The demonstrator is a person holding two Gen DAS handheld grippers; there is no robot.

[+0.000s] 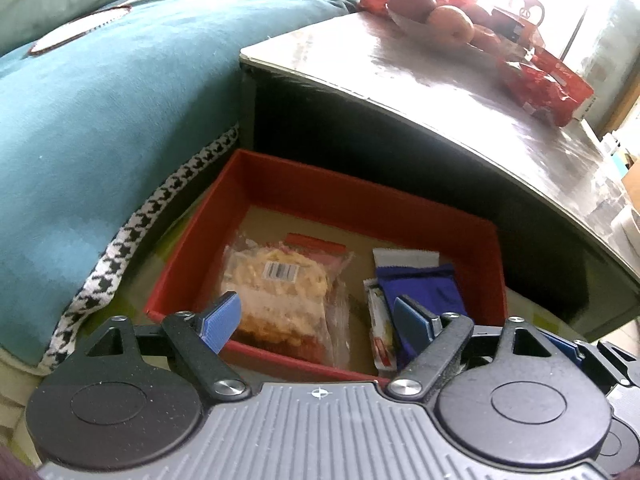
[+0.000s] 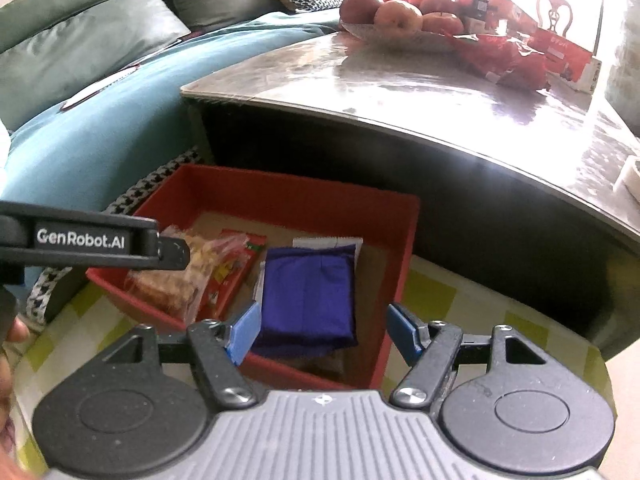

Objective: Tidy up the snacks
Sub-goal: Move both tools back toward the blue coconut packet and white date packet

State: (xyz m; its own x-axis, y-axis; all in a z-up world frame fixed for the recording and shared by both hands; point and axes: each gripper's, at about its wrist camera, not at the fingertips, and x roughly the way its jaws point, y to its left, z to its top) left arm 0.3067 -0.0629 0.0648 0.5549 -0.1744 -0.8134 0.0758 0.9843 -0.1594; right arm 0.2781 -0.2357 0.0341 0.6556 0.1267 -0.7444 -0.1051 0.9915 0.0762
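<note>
Snacks, several, down in an open red cardboard box (image 1: pixel 280 184) on the floor, straight under both tongs.

Left gripper (image 1: pixel 316 322): blue pads spread wide, nothing between them, nothing touched. Seen through the gap: a clear plastic bag of yellow crunchy bits with a barcode sticker (image 1: pixel 276 280), lying flat in the box. At 3 o'clock from that bag, a soft purple packet with a white top edge (image 1: pixel 416 284). Just beside the purple packet, at its 8 o'clock, a thin white and red wrapper (image 1: pixel 380 332), partly hidden behind the right pad.

Right gripper (image 2: pixel 324 330): blue pads about half way apart, empty too, hanging above the near wall of the same red box (image 2: pixel 396 280). Straight ahead between the pads, the purple packet (image 2: pixel 308 296), lying flat. At 9 o'clock from it, a red and yellow wrapper (image 2: pixel 232 276) and then the clear bag (image 2: pixel 180 276), piled close together. At 10 o'clock, the black side of the left gripper (image 2: pixel 80 240) with white letters on it, reaching in over the box corner.

Further out, at 12 o'clock: a low dark table with a shiny grey top (image 2: pixel 360 80). On the far part of the top, a shallow dish of red-orange apples (image 2: pixel 396 14) and crinkly red snack bags (image 2: pixel 504 58) just beside it. At 10 o'clock, a big teal cushion with a black-and-white checked edge (image 1: pixel 100 120), close against the box. Under the box, a yellow-green and white checked mat (image 2: pixel 440 300).
</note>
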